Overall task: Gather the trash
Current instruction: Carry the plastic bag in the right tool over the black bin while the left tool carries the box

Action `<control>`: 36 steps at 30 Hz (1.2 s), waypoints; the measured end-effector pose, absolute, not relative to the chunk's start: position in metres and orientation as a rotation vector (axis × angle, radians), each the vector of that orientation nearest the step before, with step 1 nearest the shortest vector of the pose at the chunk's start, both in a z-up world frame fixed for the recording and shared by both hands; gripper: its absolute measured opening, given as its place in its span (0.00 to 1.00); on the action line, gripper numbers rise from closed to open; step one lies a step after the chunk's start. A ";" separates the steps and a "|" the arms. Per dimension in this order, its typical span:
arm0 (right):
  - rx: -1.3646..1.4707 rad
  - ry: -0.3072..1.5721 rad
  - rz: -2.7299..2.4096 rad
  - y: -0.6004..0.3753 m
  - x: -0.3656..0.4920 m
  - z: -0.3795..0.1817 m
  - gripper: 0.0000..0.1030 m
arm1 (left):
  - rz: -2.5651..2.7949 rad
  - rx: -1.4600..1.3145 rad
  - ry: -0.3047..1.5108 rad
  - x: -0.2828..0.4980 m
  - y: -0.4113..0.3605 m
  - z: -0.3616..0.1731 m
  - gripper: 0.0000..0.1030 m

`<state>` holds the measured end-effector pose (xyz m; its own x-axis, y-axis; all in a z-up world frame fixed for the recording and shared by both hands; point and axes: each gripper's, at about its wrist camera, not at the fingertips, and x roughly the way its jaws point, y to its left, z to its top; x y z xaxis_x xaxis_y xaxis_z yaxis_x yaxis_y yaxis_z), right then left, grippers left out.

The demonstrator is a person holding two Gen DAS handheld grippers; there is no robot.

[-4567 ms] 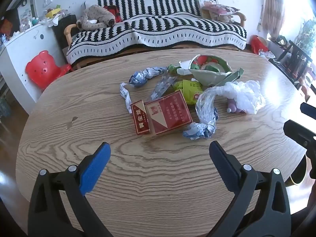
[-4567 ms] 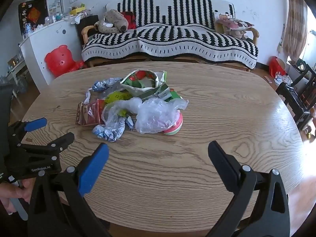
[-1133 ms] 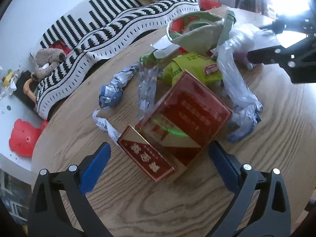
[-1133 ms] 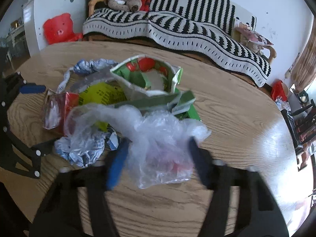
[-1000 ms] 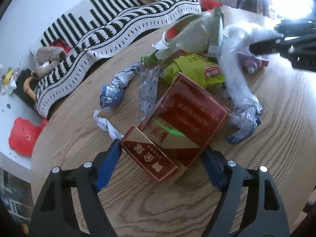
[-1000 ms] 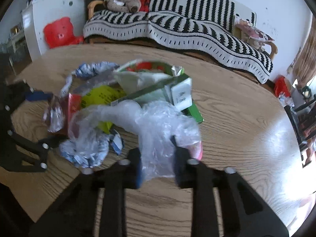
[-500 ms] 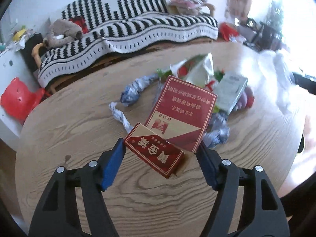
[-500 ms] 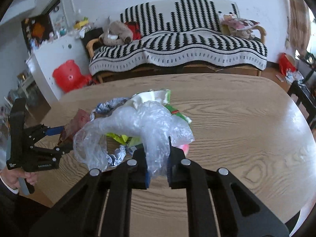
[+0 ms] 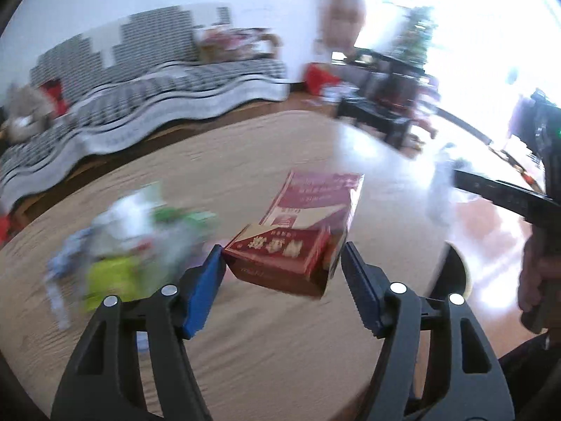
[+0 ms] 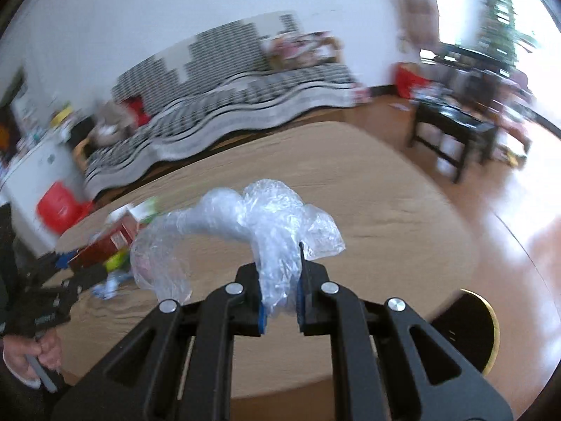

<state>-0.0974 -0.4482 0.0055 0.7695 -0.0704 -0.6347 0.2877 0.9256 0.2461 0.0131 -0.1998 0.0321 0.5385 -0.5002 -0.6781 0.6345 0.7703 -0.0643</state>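
Two grippers up off the oval wooden table, each w/ a piece of trash. Both views are motion-blurred, so fine detail is soft.

Left gripper: black frame, blue pads, jaws closing around a dark red rectangular cardboard carton w/ gold print. Carton sits between the pads, raised clear of the tabletop, long side running away from the camera, one end flap facing the lens. Left pad touches the carton's near corner; right pad is at its other edge, but contact there is hard to judge thru the blur.

Right gripper: jaws pressed nearly together, pinching a crumpled clear plastic bag. Bag bunches up above the pads, w/ a long loop drooping off to the left and a flap sticking out right. It hangs above the table, not resting on it. In the left wrist view the same bag shows as a pale smear at the right gripper's tip, right of the carton.

Rest of the trash pile is on the table, left of the carton in the left wrist view: yellow-green wrapper, green and white packaging, bluish crumpled foil, all blurred. In the right wrist view it lies far left, partly behind the left gripper.

A hand in a dark sleeve grips the left tool's handle at lower left of the right wrist view.

Bkgd: black-and-white striped sofa cover, red plastic stool, dark side table, bright window light to the right.
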 end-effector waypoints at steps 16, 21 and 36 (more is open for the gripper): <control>0.547 0.771 -0.531 -0.640 -0.276 -0.094 0.12 | -1.060 0.385 0.845 -0.032 -0.428 -0.037 0.27; 0.550 0.785 -0.528 -0.641 -0.280 -0.100 0.12 | -1.029 0.472 0.711 -0.048 -0.428 -0.030 0.94; 0.532 0.814 -0.498 -0.630 -0.250 -0.097 0.12 | -1.004 0.626 0.679 -0.029 -0.449 -0.061 0.77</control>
<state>-0.2495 -0.6298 -0.0969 0.5882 -0.2086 -0.7814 0.6001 0.7602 0.2489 -0.0291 -0.4490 -0.0606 0.3729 -0.5391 -0.7552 0.9017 0.4024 0.1580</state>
